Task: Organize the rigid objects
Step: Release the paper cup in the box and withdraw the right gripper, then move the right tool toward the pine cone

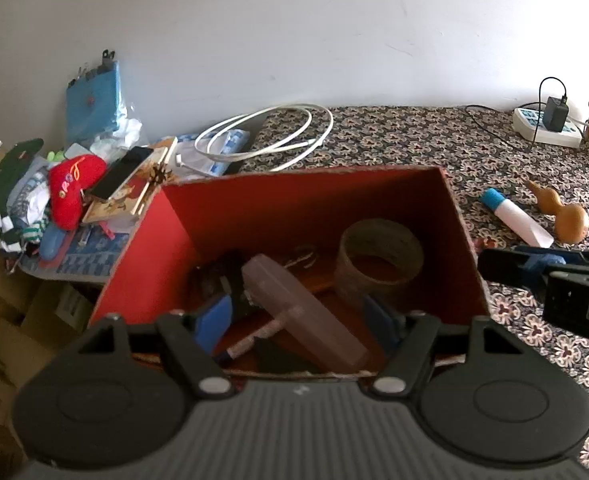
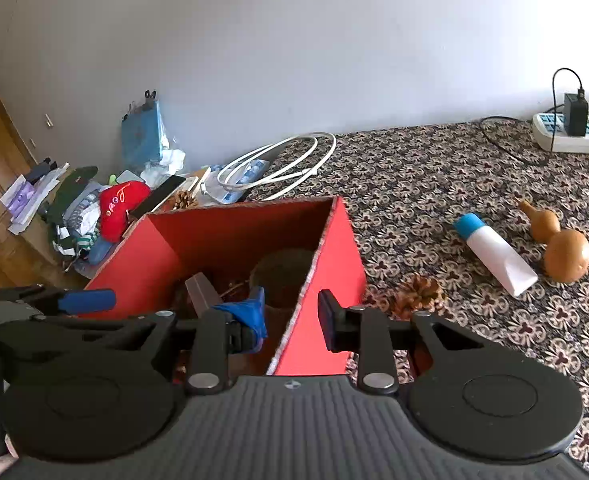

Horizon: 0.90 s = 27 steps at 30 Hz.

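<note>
Box [image 1: 254, 216]: red, holds a tape roll [image 1: 380, 254] and clear case [image 1: 306, 308], so it is likely the collecting bin
Left gripper [image 1: 300, 314]: spread over the box, holding nothing
Right gripper [image 2: 292, 316]: spread astride the box's right wall, perhaps steadying it
Left out: tube [image 2: 494, 258], gourd [image 2: 558, 248], pinecone [image 2: 418, 294] on the cloth to the right

the black two-finger left gripper with blue pads [image 1: 300, 318] hangs with its jaws spread wide and nothing between them. the black right gripper with one blue-wrapped finger [image 2: 292, 316] is level beside it, jaws likewise parted, gripping nothing.
</note>
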Motion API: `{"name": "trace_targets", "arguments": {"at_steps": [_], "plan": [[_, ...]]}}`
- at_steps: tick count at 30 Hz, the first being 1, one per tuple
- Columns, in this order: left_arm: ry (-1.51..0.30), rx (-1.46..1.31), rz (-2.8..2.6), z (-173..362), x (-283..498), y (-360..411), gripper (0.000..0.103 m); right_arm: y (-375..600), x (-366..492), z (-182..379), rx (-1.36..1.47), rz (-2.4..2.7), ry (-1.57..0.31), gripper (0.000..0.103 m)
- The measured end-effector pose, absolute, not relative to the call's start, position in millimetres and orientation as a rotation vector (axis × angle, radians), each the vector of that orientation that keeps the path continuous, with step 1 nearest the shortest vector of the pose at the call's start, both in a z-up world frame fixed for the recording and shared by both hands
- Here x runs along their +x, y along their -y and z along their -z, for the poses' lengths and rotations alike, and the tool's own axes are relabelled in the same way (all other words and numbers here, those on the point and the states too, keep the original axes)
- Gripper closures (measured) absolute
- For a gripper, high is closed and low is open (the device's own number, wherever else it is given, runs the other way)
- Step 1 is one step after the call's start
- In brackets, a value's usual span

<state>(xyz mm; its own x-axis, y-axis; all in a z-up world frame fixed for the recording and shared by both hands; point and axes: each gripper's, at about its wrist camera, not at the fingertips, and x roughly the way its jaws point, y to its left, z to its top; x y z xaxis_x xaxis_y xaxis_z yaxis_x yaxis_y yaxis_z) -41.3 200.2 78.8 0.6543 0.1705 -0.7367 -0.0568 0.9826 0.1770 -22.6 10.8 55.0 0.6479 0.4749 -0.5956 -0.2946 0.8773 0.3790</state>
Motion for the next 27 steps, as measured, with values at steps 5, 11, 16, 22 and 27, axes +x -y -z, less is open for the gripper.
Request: {"name": "trace_targets", "arguments": {"at_steps": [5,11,16,22,27], "plan": [[-0.845,0.150,-0.135,-83,-50,-178,0.029,10,-29,-54,0.268,-0.448,-0.761,0.091],[-0.823,0.159,-0.117,-90,-57,-148,0.029,36,-38,-55,0.269,-0.439,-0.761,0.091],[-0.815,0.174,-0.085,-91,-60,-120,0.029,60,-43,-54,0.278,-0.422,-0.765,0.091],[-0.822,0.196,-0.042,-88,-62,-84,0.029,90,-50,-49,0.294,-0.393,-0.774,0.091],[-0.842,0.208,-0.014,-81,-63,-60,0.029,112,-55,-42,0.314,-0.372,-0.787,0.091]]}}
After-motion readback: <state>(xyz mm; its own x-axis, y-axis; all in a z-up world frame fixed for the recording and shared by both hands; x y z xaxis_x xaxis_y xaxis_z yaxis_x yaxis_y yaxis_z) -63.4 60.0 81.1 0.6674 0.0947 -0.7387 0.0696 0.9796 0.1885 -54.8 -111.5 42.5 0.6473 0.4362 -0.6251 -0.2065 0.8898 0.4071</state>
